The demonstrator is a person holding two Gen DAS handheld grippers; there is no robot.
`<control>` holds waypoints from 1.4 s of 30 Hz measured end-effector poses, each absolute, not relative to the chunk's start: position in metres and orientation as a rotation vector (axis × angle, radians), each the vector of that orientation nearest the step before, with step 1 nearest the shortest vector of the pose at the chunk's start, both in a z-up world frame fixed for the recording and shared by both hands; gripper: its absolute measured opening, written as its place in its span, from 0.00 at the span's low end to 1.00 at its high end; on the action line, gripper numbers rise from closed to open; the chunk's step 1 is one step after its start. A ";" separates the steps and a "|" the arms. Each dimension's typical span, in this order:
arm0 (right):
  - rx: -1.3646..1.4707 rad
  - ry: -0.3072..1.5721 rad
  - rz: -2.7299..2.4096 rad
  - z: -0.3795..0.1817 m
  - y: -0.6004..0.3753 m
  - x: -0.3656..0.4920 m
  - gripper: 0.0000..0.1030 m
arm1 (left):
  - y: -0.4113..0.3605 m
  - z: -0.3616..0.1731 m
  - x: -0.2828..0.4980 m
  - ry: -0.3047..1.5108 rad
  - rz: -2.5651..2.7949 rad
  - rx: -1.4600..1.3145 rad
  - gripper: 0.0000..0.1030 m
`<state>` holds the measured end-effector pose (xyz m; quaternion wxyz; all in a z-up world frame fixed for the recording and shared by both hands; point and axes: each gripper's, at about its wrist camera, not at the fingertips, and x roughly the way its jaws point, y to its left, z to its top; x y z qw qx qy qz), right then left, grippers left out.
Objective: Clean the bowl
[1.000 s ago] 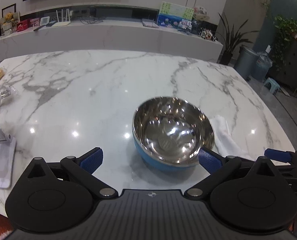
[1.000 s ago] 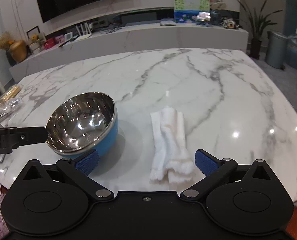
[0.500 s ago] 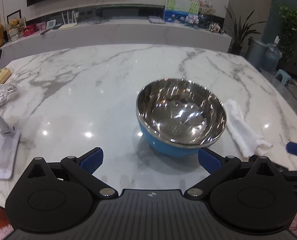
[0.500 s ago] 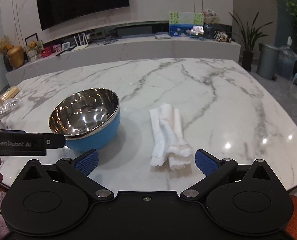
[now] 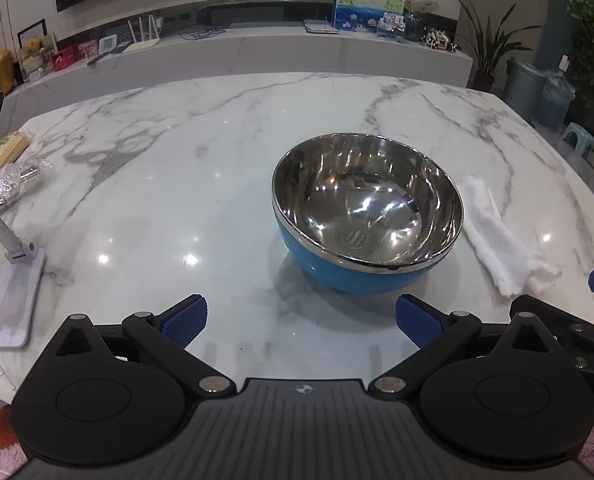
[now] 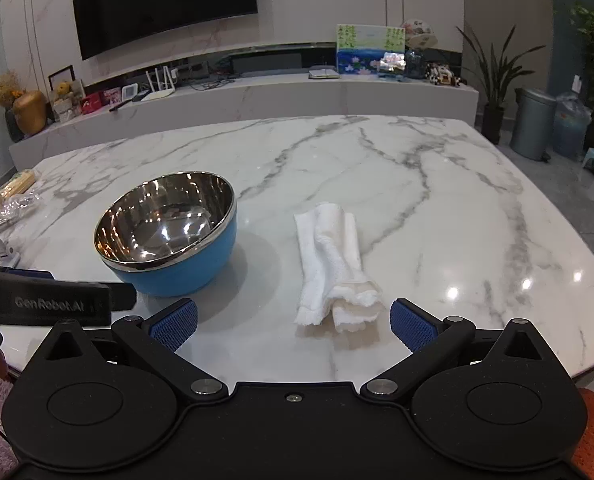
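A blue bowl with a shiny steel inside (image 5: 367, 216) stands on the white marble table (image 5: 177, 184); it also shows in the right wrist view (image 6: 169, 232). A folded white cloth (image 6: 333, 264) lies just right of it, also seen in the left wrist view (image 5: 501, 236). My left gripper (image 5: 301, 320) is open and empty, just short of the bowl. My right gripper (image 6: 293, 322) is open and empty, with the near end of the cloth between its fingertips' line.
A phone on a white stand (image 5: 1, 248) is at the table's left edge, with a plastic-wrapped packet (image 5: 13, 184) and chopsticks behind it. The table's near and right edges are close. A long counter with clutter runs behind the table.
Both grippers have drawn back and risen a little, so bowl and cloth sit farther ahead. Both stayed open and nothing on the table moved.
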<state>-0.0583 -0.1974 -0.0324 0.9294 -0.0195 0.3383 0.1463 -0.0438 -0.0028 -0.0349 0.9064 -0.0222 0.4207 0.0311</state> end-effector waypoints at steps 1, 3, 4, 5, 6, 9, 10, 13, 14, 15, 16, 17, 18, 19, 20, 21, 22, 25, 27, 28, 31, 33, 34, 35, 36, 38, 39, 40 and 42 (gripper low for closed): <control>-0.042 0.692 0.300 -0.033 -0.197 -0.058 0.99 | -0.003 -0.035 -0.043 0.872 0.064 -0.046 0.99; -0.041 0.692 0.296 -0.033 -0.198 -0.059 0.99 | -0.003 -0.036 -0.043 0.877 0.062 -0.049 0.99; -0.041 0.692 0.295 -0.033 -0.198 -0.059 0.99 | -0.003 -0.036 -0.042 0.881 0.061 -0.053 0.99; -0.042 0.691 0.295 -0.033 -0.198 -0.059 0.99 | -0.004 -0.036 -0.042 0.883 0.057 -0.056 0.99; -0.042 0.691 0.294 -0.033 -0.198 -0.059 0.99 | -0.004 -0.037 -0.042 0.885 0.052 -0.057 0.99; -0.044 0.689 0.293 -0.033 -0.197 -0.059 0.99 | -0.006 -0.037 -0.041 0.890 0.043 -0.048 0.99; -0.045 0.688 0.293 -0.033 -0.197 -0.059 0.99 | -0.007 -0.038 -0.040 0.892 0.040 -0.042 0.99; -0.047 0.687 0.291 -0.033 -0.198 -0.060 0.99 | -0.009 -0.040 -0.039 0.902 0.035 -0.041 0.99; -0.047 0.686 0.290 -0.033 -0.198 -0.060 0.99 | -0.009 -0.040 -0.039 0.906 0.032 -0.042 0.99; -0.047 0.688 0.288 -0.034 -0.198 -0.060 0.99 | -0.010 -0.041 -0.039 0.910 0.030 -0.041 0.99; -0.045 0.690 0.286 -0.034 -0.199 -0.061 0.99 | -0.011 -0.042 -0.038 0.914 0.028 -0.041 0.99; -0.043 0.691 0.283 -0.034 -0.199 -0.061 0.99 | -0.012 -0.042 -0.038 0.919 0.024 -0.042 0.99; -0.042 0.691 0.280 -0.034 -0.200 -0.062 0.99 | -0.012 -0.043 -0.038 0.923 0.021 -0.044 0.99; -0.040 0.690 0.276 -0.034 -0.201 -0.062 0.99 | -0.013 -0.044 -0.037 0.926 0.019 -0.046 0.99; -0.039 0.689 0.270 -0.034 -0.202 -0.062 0.99 | -0.014 -0.044 -0.037 0.927 0.018 -0.047 0.99; -0.037 0.691 0.263 -0.034 -0.204 -0.063 0.99 | -0.015 -0.045 -0.037 0.928 0.016 -0.042 0.99; -0.034 0.696 0.259 -0.035 -0.205 -0.064 0.99 | -0.017 -0.046 -0.036 0.929 0.014 -0.037 0.99; -0.025 0.706 0.251 -0.036 -0.208 -0.065 0.99 | -0.019 -0.050 -0.035 0.941 0.000 -0.027 0.99; -0.020 0.709 0.246 -0.038 -0.210 -0.064 0.99 | -0.019 -0.052 -0.033 0.947 -0.006 -0.026 0.99; -0.016 0.711 0.243 -0.038 -0.210 -0.063 0.99 | -0.020 -0.052 -0.032 0.950 -0.009 -0.026 0.99; -0.015 0.712 0.248 -0.039 -0.209 -0.061 0.99 | -0.020 -0.052 -0.031 0.959 -0.012 -0.030 0.99; -0.023 0.711 0.253 -0.040 -0.207 -0.061 0.99 | -0.020 -0.052 -0.032 0.961 -0.013 -0.029 0.99; -0.026 0.709 0.255 -0.039 -0.206 -0.061 0.99 | -0.020 -0.051 -0.032 0.960 -0.014 -0.028 0.99; -0.025 0.709 0.257 -0.039 -0.206 -0.062 0.99 | -0.019 -0.051 -0.032 0.961 -0.014 -0.027 0.99; -0.024 0.709 0.258 -0.039 -0.207 -0.062 0.99 | -0.019 -0.050 -0.033 0.960 -0.010 -0.027 0.99; -0.022 0.714 0.259 -0.040 -0.207 -0.061 0.99 | -0.018 -0.050 -0.033 0.959 -0.002 -0.031 0.99; -0.021 0.718 0.259 -0.040 -0.207 -0.061 0.99 | -0.018 -0.050 -0.032 0.959 -0.003 -0.032 0.99; -0.020 0.718 0.259 -0.040 -0.207 -0.060 0.99 | -0.018 -0.050 -0.032 0.960 -0.005 -0.033 0.99; -0.017 0.719 0.257 -0.040 -0.208 -0.060 0.99 | -0.018 -0.050 -0.032 0.961 -0.010 -0.034 0.99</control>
